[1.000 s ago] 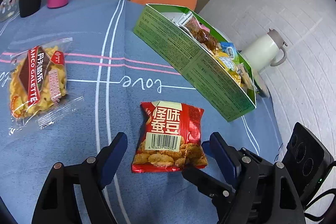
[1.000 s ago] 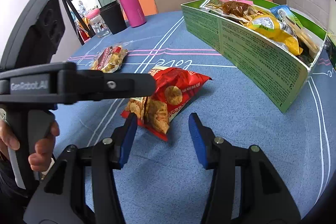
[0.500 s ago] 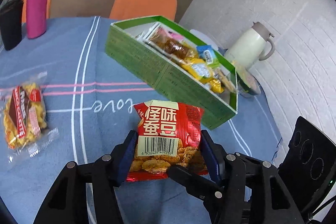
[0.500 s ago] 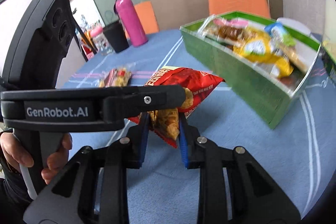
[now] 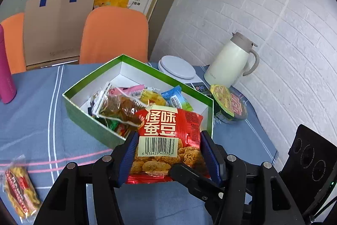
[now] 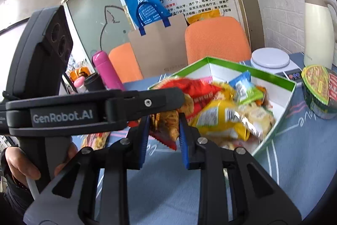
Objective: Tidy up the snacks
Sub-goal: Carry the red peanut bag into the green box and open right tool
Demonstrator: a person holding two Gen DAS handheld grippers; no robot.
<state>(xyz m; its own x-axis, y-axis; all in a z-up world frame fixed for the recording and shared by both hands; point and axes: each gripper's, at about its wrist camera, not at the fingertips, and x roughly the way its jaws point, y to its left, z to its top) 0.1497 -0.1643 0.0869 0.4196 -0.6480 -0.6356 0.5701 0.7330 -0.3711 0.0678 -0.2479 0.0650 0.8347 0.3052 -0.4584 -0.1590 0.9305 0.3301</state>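
Observation:
A red snack bag (image 5: 168,132) with a barcode is off the table, at the near wall of the green box (image 5: 84,113). My left gripper (image 5: 168,153) is shut on its two sides. In the right wrist view my right gripper (image 6: 163,132) is shut on the red snack bag's (image 6: 166,130) lower corner, and one right finger (image 5: 189,178) shows under the bag in the left wrist view. The green box (image 6: 280,81) holds several packets. A yellow snack bag (image 5: 19,191) lies on the blue tablecloth at the near left.
Right of the box stand an instant noodle bowl (image 5: 229,102), a white scale (image 5: 177,64) and a cream kettle (image 5: 229,64). A pink bottle (image 5: 6,77) is at the far left. Orange chairs (image 5: 113,35) and a paper bag (image 5: 56,24) stand behind the table.
Both grippers went from open around the red bag lying on the cloth to shut on it. The bag has been lifted and carried up to the green box.

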